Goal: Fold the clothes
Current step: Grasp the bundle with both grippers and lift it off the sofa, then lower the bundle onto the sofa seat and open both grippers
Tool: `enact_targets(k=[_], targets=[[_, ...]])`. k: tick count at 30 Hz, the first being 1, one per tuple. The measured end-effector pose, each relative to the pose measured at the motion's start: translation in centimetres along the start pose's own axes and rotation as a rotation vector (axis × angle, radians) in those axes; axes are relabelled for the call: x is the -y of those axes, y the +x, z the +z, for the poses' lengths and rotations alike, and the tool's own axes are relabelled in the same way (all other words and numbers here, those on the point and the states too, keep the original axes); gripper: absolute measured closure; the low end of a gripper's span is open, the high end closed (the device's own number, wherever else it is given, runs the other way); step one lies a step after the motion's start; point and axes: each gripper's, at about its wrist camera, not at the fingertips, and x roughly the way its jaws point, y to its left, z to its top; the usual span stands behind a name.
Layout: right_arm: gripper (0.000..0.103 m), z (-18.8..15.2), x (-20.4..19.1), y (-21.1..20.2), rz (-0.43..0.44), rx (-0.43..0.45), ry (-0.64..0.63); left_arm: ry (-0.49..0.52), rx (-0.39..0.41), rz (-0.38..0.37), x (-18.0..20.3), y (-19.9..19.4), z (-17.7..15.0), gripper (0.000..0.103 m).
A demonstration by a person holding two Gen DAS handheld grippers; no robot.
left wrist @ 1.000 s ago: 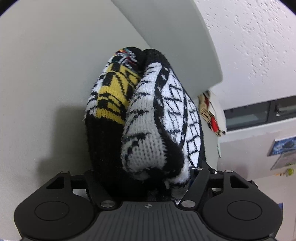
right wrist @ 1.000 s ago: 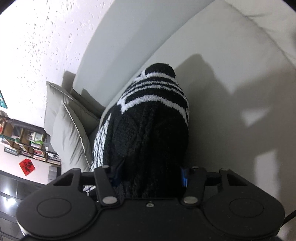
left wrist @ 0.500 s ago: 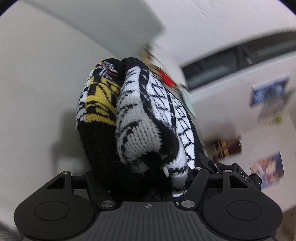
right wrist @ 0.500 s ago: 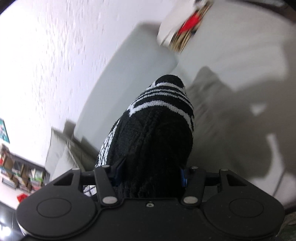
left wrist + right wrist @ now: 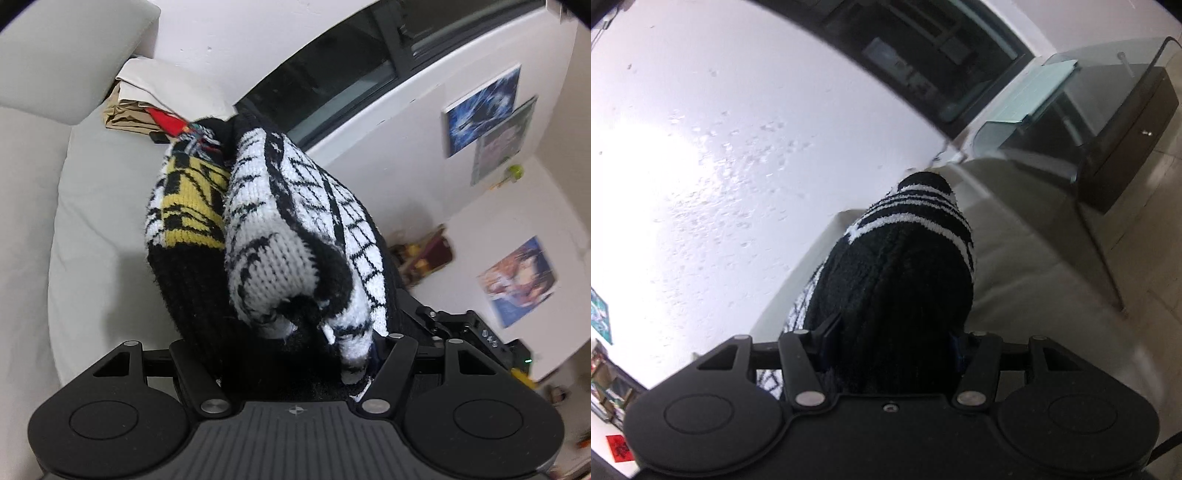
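We've got the chunky knit sweater (image 5: 280, 236) bunched thick in both the left gripper (image 5: 291, 332) and right gripper (image 5: 890, 332), pale sofa (image 5: 92, 221) behind, folded clothes (image 5: 147, 107) stacked beyond.

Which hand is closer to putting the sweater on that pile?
Left, I think. The folded pile on the sofa shows just beyond its sweater; the right view shows no pile. Both grippers grip it.

readable text: none sharp enough to read
red sign (image 5: 618, 447): a dark character, too blurred to make out
wall posters (image 5: 480, 110): pictures only, no legible words
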Motion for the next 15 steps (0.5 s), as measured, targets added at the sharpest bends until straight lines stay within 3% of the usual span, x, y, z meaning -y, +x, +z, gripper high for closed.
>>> enact_targets(k=[3,4,6,8,10,12,15], targets=[[0.045,-0.6,4.8,3.4,-0.130,-0.036,0.103,-0.050,-0.108,0.096,-2.9,4.7,-0.6,0.036],[0.042,-1.0,6.1,4.4,-0.177,-0.055,0.132,-0.062,-0.123,0.099,-3.5,5.1,-0.9,0.031],[0.040,-1.3,6.9,3.9,-0.113,-0.039,0.148,-0.060,-0.125,0.071,-3.8,4.6,-1.2,0.029],[0.031,-1.1,6.9,3.5,-0.120,-0.065,0.136,-0.055,-0.149,0.079,-3.8,4.1,-0.9,0.025],[0.029,-0.6,6.9,2.9,-0.135,-0.081,0.166,-0.060,-0.155,0.101,-3.6,3.3,-0.6,0.025],[0.025,0.0,7.2,0.7,-0.131,-0.068,0.201,-0.042,-0.151,0.127,-3.1,1.8,-0.5,0.026],[0.017,0.2,5.5,-2.2,-0.129,-0.056,0.155,0.000,-0.143,0.165,-2.3,-1.0,-0.5,0.025]])
